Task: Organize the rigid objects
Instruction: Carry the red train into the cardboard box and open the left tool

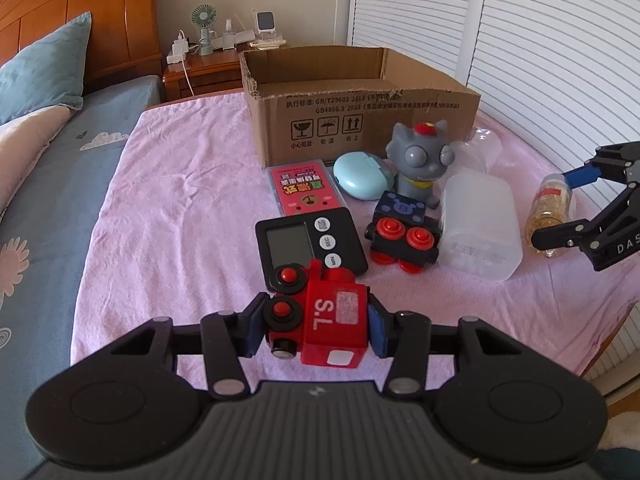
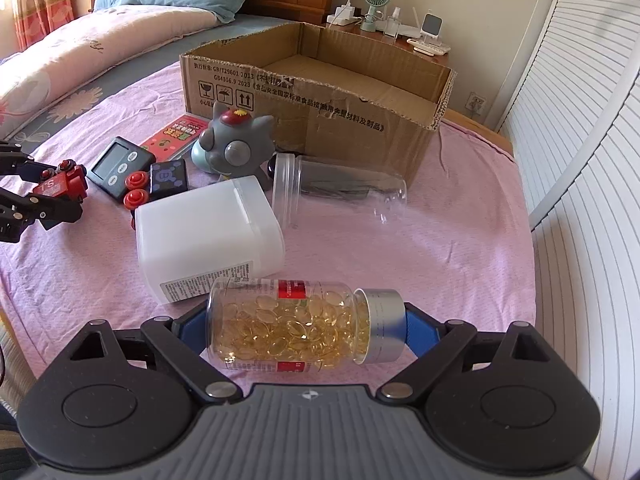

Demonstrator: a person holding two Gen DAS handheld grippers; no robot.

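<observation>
My left gripper (image 1: 316, 330) is shut on a red toy train (image 1: 320, 320) marked "S.L", held just above the pink cloth. My right gripper (image 2: 304, 328) is shut on a clear bottle of yellow capsules (image 2: 296, 326) with a silver cap, gripped end to end and lying sideways. The open cardboard box (image 1: 360, 116) stands at the back, also seen in the right wrist view (image 2: 320, 108). In front of it lie a black timer (image 1: 308, 240), a pink card case (image 1: 306, 190), a black toy train car (image 1: 402, 230), a grey cat figure (image 1: 422, 164) and a white container (image 1: 480, 224).
A light blue oval case (image 1: 362, 176) lies by the box. A clear empty jar (image 2: 340, 188) lies on its side near the box. The bed with pillows (image 1: 40, 68) is at the left, a nightstand with a fan (image 1: 204, 28) behind, and louvred doors (image 1: 540, 20) at the right.
</observation>
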